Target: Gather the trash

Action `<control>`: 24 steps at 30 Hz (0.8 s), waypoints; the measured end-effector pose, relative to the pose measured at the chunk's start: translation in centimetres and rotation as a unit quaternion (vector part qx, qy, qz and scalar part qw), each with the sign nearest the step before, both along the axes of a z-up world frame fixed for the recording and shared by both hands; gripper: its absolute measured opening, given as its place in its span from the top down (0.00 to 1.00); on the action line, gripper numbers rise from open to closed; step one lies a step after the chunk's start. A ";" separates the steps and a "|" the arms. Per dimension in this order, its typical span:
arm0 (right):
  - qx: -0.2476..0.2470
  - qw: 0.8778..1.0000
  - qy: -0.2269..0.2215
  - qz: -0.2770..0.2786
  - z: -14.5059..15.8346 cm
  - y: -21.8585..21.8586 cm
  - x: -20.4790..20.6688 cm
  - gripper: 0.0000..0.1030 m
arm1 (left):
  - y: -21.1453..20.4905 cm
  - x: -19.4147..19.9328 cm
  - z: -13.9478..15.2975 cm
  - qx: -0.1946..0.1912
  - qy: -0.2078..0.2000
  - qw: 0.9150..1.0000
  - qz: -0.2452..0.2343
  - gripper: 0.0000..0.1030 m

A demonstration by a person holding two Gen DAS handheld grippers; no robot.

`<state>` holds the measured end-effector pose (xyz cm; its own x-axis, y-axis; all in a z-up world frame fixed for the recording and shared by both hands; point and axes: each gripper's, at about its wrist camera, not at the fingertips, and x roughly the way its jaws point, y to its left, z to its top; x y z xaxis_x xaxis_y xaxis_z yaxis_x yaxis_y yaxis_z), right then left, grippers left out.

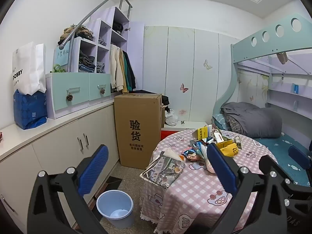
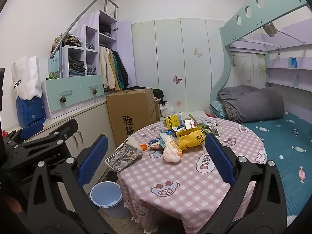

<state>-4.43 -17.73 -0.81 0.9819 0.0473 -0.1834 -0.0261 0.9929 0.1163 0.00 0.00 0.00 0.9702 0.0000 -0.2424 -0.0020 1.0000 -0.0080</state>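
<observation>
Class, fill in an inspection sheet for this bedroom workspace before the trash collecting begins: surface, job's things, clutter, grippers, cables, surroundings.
Surface: round table under pink checked cloth.
Job's things: trash pile mid-table; folded newspaper overhanging its left edge; blue bin on the floor, left of the table.
Clutter: cardboard box behind.
Grippers: left gripper and right gripper open, holding nothing.
Cables: nothing seen.
Surroundings: bunk bed, cabinets.

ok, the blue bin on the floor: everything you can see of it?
The bin is a small round pale-blue bucket, plastic by the look, upright and open-topped on the floor between the cabinet and the draped table. No liner visible; a pale patch shows at the bottom, too unclear to identify. Neither gripper touches it.
</observation>
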 end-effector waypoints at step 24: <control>0.003 1.000 0.005 0.003 -0.2 0.0 0.1 0.06 | 0.0 0.0 0.0 0.001 0.003 1.000 -0.001 0.04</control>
<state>-4.37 -17.73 -1.04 0.9796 0.0545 -0.1936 -0.0309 0.9919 0.1233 0.01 -0.01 0.00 0.9689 -0.0020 -0.2474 0.0004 1.0000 -0.0066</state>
